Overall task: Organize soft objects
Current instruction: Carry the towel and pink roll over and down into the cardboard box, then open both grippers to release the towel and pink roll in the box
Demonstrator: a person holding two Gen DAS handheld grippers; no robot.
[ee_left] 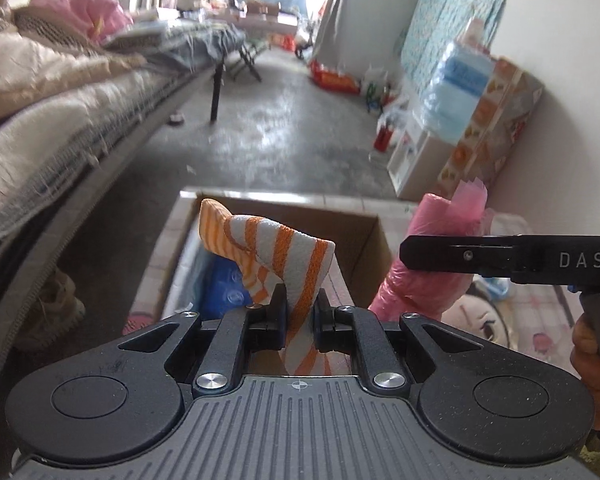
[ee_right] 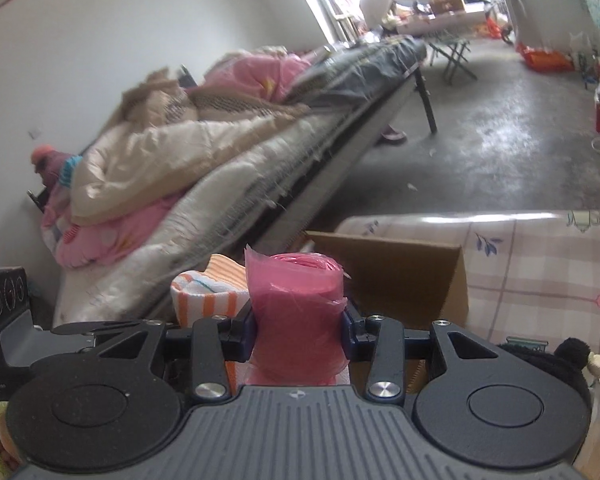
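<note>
We had both grippers loaded over the cardboard box [ee_left: 356, 240], which stood open on the table [ee_right: 540, 272] with its patterned cover. The left gripper [ee_left: 300, 312] had its jaws closed tight on one orange-and-white striped cloth [ee_left: 284, 248], pinched near its middle, so one end stood up over the box and the other hung down behind the jaws. The right gripper [ee_right: 300, 332] had its jaws clamped on one roll of pink plastic bags [ee_right: 296, 300], held upright just beside the cloth, near the box's corner.

We judged the risks as follows. The two grippers sat close together, so either load could brush the other on the way down and be dragged askew. The cloth's loose ends could catch the box wall and drape over the rim instead of dropping inside. The roll looked slippery and its loose film could unwind or slip once released.

By our count: one cloth, one pink roll, one box, with something blue [ee_left: 224, 280] already inside. A doll's face [ee_left: 484, 316] lay on the table beside the box.
</note>
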